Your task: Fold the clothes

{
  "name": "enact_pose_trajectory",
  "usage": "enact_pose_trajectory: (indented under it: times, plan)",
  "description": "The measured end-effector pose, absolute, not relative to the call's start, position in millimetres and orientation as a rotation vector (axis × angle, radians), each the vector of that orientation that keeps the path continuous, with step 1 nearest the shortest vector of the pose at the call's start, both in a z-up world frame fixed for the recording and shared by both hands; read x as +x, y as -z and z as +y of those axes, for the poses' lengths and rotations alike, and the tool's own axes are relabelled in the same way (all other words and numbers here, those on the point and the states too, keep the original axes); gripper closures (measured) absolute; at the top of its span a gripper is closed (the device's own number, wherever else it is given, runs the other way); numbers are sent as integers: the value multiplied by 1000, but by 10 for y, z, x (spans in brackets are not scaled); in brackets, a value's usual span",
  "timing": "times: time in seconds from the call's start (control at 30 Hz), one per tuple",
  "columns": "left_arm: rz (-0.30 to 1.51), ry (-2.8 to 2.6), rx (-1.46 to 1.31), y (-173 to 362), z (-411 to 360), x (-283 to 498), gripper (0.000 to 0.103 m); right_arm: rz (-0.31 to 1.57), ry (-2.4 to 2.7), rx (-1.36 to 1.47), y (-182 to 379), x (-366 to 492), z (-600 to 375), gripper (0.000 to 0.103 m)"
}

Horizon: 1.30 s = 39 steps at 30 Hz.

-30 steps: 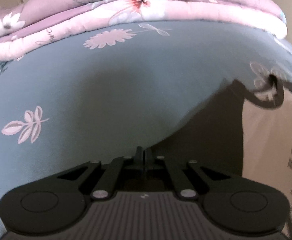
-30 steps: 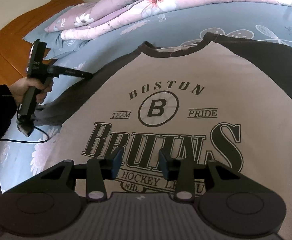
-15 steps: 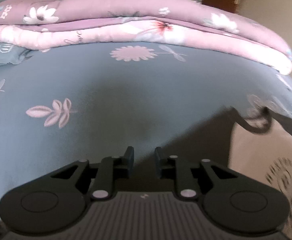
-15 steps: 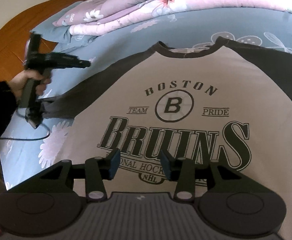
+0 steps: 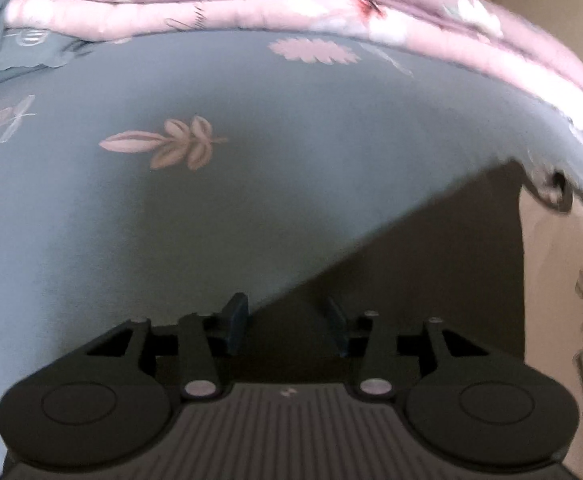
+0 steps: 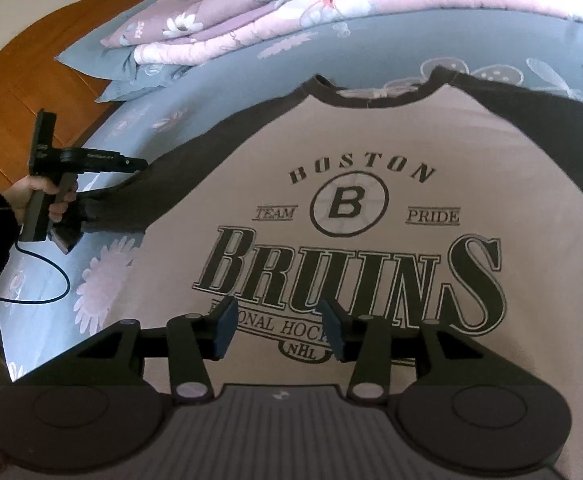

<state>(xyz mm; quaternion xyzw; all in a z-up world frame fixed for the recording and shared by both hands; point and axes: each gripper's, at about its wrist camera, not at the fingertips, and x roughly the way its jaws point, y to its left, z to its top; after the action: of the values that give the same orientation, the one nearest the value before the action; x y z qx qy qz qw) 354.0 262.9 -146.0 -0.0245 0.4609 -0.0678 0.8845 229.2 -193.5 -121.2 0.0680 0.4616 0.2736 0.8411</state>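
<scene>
A blue floral bed [image 6: 227,92] carries a spread-out Bruins shirt [image 6: 371,152], a folded pink quilt [image 6: 331,8] and a pillow [image 6: 103,60].

One raglan shirt [image 6: 371,152], one folded quilt [image 6: 331,4], two pillows [image 6: 103,60], two claws [image 6: 279,328], one hand [image 6: 35,196]

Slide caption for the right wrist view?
Open right gripper hovers over Bruins shirt spread on floral bedsheet.

Home bedroom: floral-sheeted bed [image 6: 219,92], pillow [image 6: 103,60], folded quilt [image 6: 331,4], wooden headboard [image 6: 23,72].
</scene>
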Motion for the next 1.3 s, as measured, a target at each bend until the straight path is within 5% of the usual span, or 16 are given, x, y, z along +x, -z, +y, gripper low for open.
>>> enact_pose_trajectory:
  times: [0.07,0.1,0.13,0.17,0.77,0.83,1.3]
  plan:
    - [956,139,1,1506,2578,3526,60,981,-580,135,1254,2305,-1898,51]
    - [944,140,0,1507,2571,3515,68,984,-582,131,1270,2308,-1880,51]
    - [933,141,-2,1507,2564,3504,95,987,-584,128,1286,2310,-1865,51]
    - [930,139,-10,1499,2564,3512,102,990,-586,126,1303,2311,-1852,51]
    - [801,60,-117,1155,2534,3342,90,982,-588,129,1236,2267,-1863,51]
    - [811,132,-84,1132,2370,3204,76,975,-583,132,1200,2252,-1870,51]
    - [1004,119,-63,1490,2412,2491,72,951,-568,120,1004,2123,-1914,49]
